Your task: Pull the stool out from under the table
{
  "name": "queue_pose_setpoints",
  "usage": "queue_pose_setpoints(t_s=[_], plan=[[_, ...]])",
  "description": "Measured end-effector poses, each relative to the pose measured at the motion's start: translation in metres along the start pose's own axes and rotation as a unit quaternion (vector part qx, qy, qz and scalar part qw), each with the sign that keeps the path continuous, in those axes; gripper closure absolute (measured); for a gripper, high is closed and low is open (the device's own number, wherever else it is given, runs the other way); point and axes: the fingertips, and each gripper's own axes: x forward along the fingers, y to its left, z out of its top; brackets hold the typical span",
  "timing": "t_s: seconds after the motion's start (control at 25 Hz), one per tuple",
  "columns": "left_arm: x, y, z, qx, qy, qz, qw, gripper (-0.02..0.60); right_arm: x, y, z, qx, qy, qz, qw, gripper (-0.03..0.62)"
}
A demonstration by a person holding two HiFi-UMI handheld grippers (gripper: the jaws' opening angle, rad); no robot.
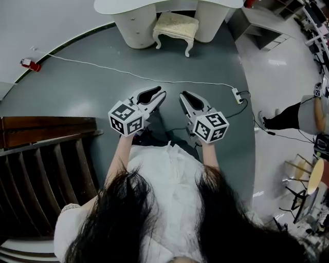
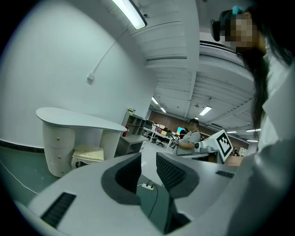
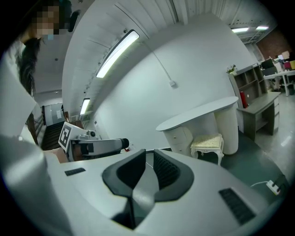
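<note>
My L claw & R claw: both pressed together, empty. Only head view shows red obj. far left. Stool ahead: rear hidden under table.

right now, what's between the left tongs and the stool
Head view: only grey floor, crossed by one thin white cable, separates left tongs from stool.

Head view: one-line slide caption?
Left tongs and right tongs shut, empty, short of the stool under the table.

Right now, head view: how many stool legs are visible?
2. On the stool, only the left front leg and the right front leg show. The rear legs are likely hidden behind the seat, under the table.
</note>
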Motion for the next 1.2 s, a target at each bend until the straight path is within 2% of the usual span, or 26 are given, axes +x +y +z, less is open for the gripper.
queue_pose_setpoints(t_s=[0.24, 0.48, 0.72, 1.0, 1.2], plan=[[0.015, 0.044, 0.011, -0.003, -0.001, -0.006, 1.0000, 0.471, 0.040, -0.023, 0.013, 0.008, 0.000, -0.012, 1.000, 0.530], [0.040, 0.116, 0.047, 0.005, 0.008, -0.020, 0.9998, 0.471, 0.104, -0.048, 0.043, 0.021, 0.004, -0.034, 0.999, 0.530], [0.062, 0.189, 0.071, -0.006, 0.017, -0.039, 0.9991, 0.471, 0.168, -0.071, 0.063, 0.041, 0.006, -0.063, 0.997, 0.530], [0.082, 0.241, 0.076, -0.010, 0.041, -0.059, 0.9973, 0.471, 0.209, -0.095, 0.071, 0.061, 0.002, -0.093, 0.994, 0.530], [0.086, 0.261, 0.078, -0.021, 0.043, -0.062, 0.9969, 0.471, 0.220, -0.104, 0.072, 0.063, 0.011, -0.104, 0.992, 0.530]])
